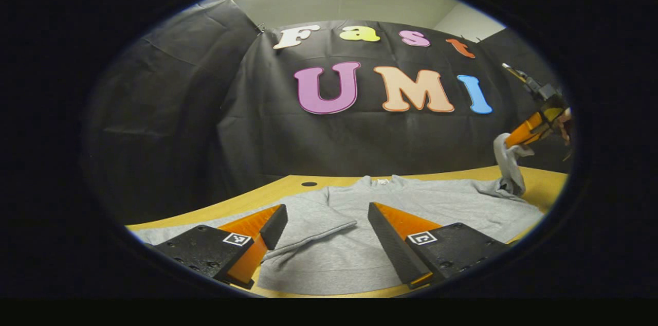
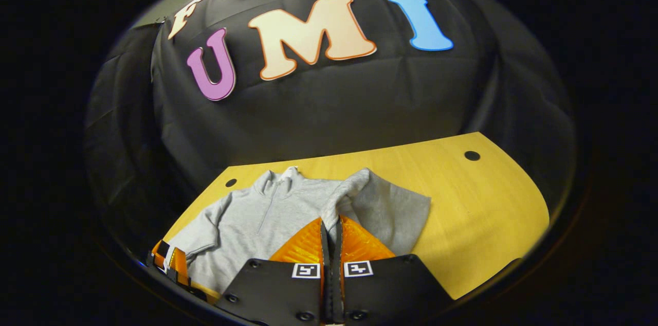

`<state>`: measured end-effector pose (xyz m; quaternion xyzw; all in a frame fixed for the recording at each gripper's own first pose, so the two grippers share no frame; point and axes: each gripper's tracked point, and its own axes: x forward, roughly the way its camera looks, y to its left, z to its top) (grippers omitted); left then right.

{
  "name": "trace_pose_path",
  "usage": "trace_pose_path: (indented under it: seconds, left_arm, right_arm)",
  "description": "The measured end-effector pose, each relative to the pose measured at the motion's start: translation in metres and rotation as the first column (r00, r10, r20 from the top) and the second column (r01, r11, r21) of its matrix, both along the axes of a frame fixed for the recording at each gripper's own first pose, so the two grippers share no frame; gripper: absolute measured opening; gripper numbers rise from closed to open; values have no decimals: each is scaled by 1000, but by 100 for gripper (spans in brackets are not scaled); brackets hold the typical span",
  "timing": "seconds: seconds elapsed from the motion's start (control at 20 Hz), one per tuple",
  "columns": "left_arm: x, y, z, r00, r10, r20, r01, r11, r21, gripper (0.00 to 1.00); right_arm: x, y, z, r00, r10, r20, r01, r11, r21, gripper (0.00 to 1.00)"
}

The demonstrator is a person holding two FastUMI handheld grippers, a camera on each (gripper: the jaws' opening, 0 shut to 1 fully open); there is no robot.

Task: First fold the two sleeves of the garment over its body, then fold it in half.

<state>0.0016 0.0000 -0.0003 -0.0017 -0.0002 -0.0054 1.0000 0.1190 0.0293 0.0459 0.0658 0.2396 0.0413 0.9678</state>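
One light grey, soft-knit pullover with a short zip at the collar (image 1: 411, 207) (image 2: 257, 218) is lying flat on one yellow wooden surface (image 1: 247, 200) (image 2: 462, 202), which is showing two small dark round holes in the right gripper view, one near the far left corner and one near the far right. The garment is pointing its collar toward the far black cloth wall and its hem toward the near edge, so its long axis is running near to far.

In the left gripper view, the left tool (image 1: 324, 236) is hovering over the near part of the body with its two fingers spread wide and nothing between them. The left sleeve (image 1: 313, 218) is lying folded across the body, its cuff end reaching toward the middle.

At the right, the right tool (image 1: 514, 142) (image 2: 330, 233) is pressing its fingers together on the right sleeve (image 1: 509, 164) (image 2: 354, 197), holding its cuff lifted above the surface while the rest of the sleeve is draping down to the shoulder.
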Motion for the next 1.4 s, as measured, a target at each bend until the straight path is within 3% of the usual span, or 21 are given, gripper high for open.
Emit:
trace_pose_path:
  seconds: [0.3,0.45,0.65,0.85,1.4]
  left_arm:
    - [1,0,-1,1000,0,0,0,1000,0,94]
    - [1,0,-1,1000,0,0,0,1000,0,94]
    - [1,0,-1,1000,0,0,0,1000,0,94]
    - [1,1,-1,1000,-1,1,1,1000,0,94]
    - [1,1,-1,1000,-1,0,1,1000,0,94]
  right_arm:
    - [39,93,4,991,127,47,-127,992,-11,2]
    - [55,153,13,978,197,71,-203,975,91,2]
    - [77,212,12,968,231,96,-245,953,179,2]
    - [84,257,-24,968,245,53,-249,916,314,2]
    - [100,281,-120,973,215,-81,-163,894,418,6]
